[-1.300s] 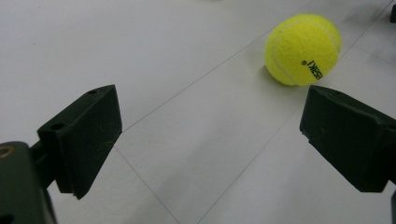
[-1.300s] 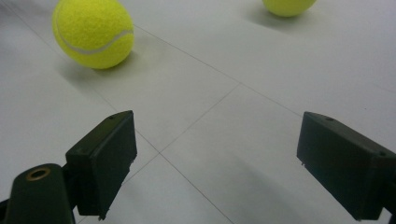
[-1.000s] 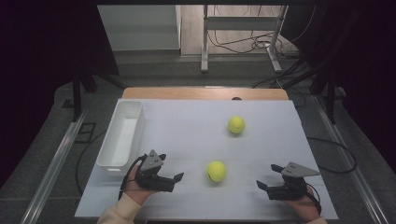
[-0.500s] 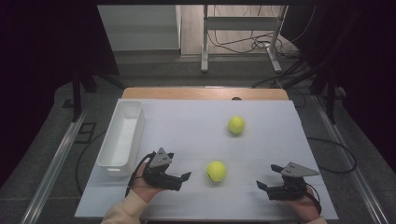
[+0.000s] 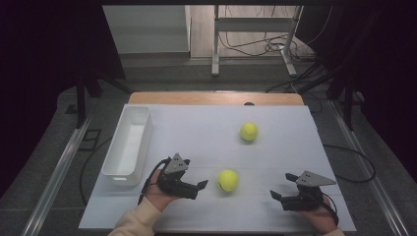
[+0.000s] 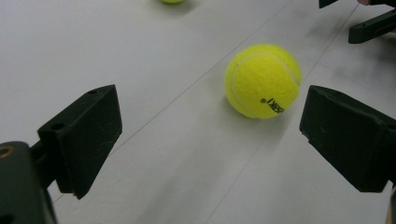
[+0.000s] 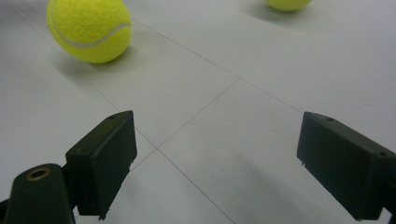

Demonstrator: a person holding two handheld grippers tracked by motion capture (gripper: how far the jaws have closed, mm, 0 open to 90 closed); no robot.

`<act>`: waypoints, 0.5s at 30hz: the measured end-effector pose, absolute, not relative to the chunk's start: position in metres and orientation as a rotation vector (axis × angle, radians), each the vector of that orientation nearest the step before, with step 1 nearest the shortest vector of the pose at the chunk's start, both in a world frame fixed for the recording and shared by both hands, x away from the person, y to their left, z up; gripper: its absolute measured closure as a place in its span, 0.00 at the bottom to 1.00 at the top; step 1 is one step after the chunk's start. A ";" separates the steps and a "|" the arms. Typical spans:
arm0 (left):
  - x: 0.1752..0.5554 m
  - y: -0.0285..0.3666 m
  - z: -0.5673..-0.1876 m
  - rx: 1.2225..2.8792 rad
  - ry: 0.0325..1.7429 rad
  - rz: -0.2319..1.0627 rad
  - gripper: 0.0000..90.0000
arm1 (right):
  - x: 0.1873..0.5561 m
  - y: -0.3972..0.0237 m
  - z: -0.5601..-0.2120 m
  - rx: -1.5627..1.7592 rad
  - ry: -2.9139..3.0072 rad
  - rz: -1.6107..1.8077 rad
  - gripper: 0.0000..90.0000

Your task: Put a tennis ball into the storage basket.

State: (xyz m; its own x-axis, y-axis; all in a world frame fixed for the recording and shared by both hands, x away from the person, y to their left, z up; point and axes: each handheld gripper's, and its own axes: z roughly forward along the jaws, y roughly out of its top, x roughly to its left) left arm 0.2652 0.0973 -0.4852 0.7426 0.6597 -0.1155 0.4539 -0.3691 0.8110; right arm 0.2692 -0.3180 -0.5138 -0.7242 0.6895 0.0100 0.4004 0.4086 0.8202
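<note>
Printed lettering on near tennis ball (image 6: 262, 80) (left gripper view), ahead of released left claw (image 6: 210, 140)

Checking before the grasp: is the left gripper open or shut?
Open: the left gripper has its jaws spread wide, the near tennis ball lying ahead, untouched.

The far ball (image 6: 172, 1) is cut off by the top edge in both gripper views; print on the near ball (image 6: 263, 80) is unreadable.

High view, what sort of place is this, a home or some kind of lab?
Probably a lab or recording workspace, not a home: a white-covered table with two tennis balls and a white bin, loose cables on the floor, and dark curtains around.
</note>
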 end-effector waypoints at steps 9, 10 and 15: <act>0.268 0.086 -0.483 2.049 0.816 0.268 0.07 | 0.269 -0.318 -0.514 0.942 2.340 1.225 0.14; 0.269 0.084 -0.483 2.052 0.812 0.266 0.07 | 0.269 -0.318 -0.514 0.942 2.339 1.224 0.14; 0.271 0.078 -0.484 2.063 0.800 0.258 0.07 | 0.269 -0.318 -0.514 0.940 2.340 1.223 0.14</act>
